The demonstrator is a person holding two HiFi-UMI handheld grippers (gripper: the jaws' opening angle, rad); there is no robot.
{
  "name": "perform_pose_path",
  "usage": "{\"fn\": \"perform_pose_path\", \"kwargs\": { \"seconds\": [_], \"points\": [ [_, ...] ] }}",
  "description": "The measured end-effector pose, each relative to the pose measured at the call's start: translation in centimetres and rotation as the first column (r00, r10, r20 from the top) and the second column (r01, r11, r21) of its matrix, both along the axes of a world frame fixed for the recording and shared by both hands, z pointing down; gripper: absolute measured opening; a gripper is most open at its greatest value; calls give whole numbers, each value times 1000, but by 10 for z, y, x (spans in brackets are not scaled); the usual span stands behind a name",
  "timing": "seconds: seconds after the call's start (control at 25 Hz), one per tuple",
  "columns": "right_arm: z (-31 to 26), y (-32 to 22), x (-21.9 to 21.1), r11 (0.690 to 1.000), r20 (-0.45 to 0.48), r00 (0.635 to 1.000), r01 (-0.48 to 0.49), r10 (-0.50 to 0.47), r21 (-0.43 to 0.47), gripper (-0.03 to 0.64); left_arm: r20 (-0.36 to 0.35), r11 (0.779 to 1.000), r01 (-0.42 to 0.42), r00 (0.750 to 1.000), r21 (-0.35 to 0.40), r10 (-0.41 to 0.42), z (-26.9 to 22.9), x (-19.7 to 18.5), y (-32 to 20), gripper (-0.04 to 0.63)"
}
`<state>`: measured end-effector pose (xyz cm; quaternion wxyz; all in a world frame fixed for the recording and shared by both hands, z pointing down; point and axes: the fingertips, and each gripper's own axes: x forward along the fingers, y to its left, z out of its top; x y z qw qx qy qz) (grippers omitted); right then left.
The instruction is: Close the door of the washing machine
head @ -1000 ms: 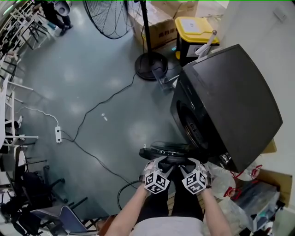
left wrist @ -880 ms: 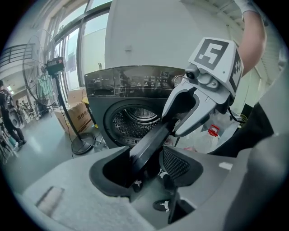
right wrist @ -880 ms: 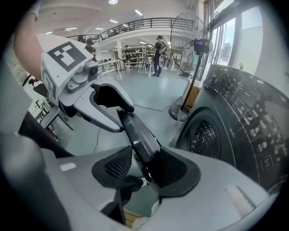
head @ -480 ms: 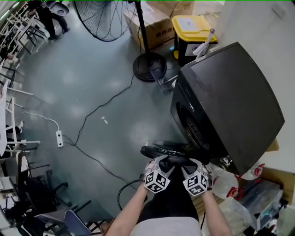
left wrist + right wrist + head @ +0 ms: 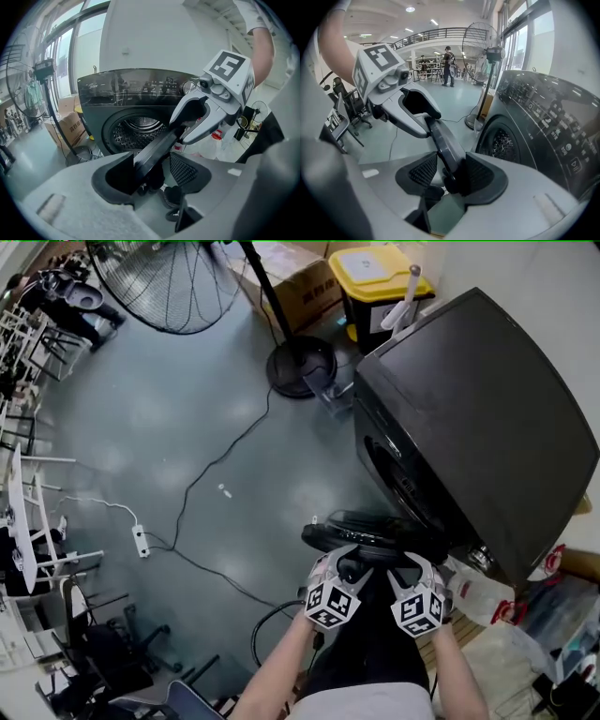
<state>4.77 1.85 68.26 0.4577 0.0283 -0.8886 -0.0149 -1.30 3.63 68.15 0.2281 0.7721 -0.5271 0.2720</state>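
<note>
Fingers (image 5: 184,171) of the left gripper (image 5: 151,174) stand released, straddling the rim of the washing machine door (image 5: 157,151) without clamping; the right gripper (image 5: 446,174) matches, rim hard by one pad, a gap at the other. Open grey floor (image 5: 187,418) lies left of the door, crossed by a cable (image 5: 217,463); bags (image 5: 473,587) crowd the right. Dark and round, the door hangs swung out from the black washing machine (image 5: 478,399), drum mouth (image 5: 138,131) exposed. Both forearms (image 5: 274,679) reach forward side by side, grippers angled downward, marker cubes (image 5: 330,604) facing up.
</note>
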Motion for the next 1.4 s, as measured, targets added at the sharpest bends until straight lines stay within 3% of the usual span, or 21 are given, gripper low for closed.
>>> {"fn": "perform_pose_path", "kwargs": {
  "seconds": [0.8, 1.08, 1.4],
  "points": [
    [-3, -36, -11, 989, 91, 986, -145, 141, 37, 181, -1, 986, -167, 986, -19, 167, -1, -14, -48, 258],
    [-1, -47, -17, 984, 65, 982, -178, 179, -22, 179, -16, 971, -235, 972, -47, 234, 2, -21, -63, 255],
    [-1, -78, -21, 958, 13, 959, -283, 284, -46, 179, -1, 945, -324, 946, 39, 324, 1, -25, -99, 253]
  ]
}}
